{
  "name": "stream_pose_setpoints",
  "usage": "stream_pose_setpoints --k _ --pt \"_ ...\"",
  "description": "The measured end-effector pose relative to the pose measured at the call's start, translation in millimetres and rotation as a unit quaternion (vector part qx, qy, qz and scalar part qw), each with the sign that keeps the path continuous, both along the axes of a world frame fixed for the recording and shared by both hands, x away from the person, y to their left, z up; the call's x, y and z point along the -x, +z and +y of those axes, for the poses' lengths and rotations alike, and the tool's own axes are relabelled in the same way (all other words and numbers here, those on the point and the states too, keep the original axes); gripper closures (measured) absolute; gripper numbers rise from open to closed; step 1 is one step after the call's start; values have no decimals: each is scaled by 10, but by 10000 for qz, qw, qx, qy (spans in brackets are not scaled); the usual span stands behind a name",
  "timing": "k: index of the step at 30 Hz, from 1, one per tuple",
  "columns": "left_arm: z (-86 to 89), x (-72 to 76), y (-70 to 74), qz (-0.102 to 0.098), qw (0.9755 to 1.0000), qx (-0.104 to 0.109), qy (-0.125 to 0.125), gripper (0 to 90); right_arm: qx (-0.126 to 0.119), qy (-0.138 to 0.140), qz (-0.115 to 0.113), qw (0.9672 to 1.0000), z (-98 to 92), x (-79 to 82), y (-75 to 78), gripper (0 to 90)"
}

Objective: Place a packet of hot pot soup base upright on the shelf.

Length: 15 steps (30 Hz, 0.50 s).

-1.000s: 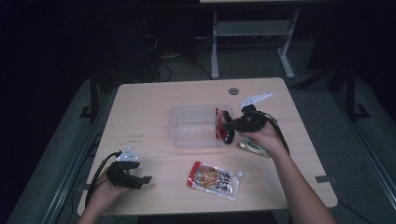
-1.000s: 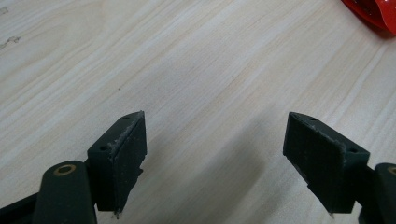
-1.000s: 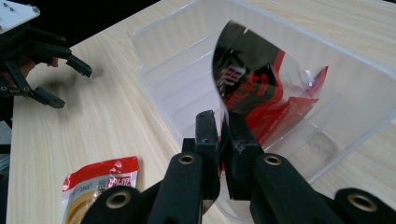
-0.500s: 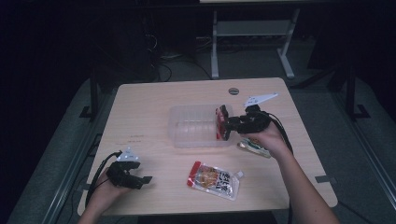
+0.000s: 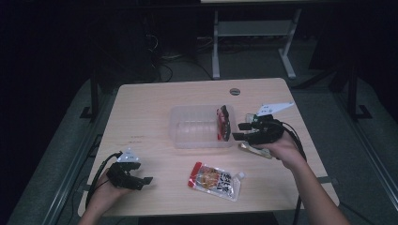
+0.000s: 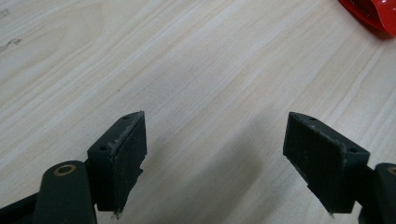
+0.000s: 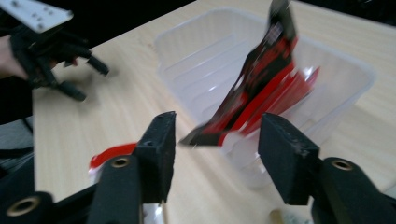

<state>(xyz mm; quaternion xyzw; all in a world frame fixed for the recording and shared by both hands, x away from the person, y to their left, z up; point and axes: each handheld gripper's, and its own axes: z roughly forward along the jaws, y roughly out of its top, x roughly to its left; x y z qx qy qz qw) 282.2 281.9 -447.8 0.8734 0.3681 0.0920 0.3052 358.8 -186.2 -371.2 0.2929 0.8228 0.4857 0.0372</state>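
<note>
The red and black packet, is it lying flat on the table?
No, the red and black packet stands on edge inside the clear tub.

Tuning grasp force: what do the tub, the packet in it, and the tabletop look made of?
Tub: thin clear plastic, likely; the table shows through its ribbed walls. Packet: glossy red-and-black film, probably plastic or foil laminate; it bends and catches light. Tabletop: pale matte wood-grain surface, possibly laminate rather than solid wood.

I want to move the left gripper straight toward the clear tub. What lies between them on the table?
In the high view, only bare wood lies between the left gripper and the clear tub; the red snack pouch sits off to the side.
</note>
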Motion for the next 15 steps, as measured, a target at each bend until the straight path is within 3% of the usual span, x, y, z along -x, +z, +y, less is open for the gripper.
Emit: stream_pose_setpoints --k 3,7,12,15 --pt "-4 -4 -5 1 10000 -4 -13 212 97 173 1 9998 -30 83 -77 725" --pt "-12 -3 0 0 10000 -2 -9 212 135 371 178 9991 -13 111 -170 881" --pt "-12 5 0 2 10000 17 -13 212 125 645 277 9975 107 100 -328 900" --pt "-12 3 -5 7 10000 20 -17 212 60 666 331 9972 184 91 -386 899"
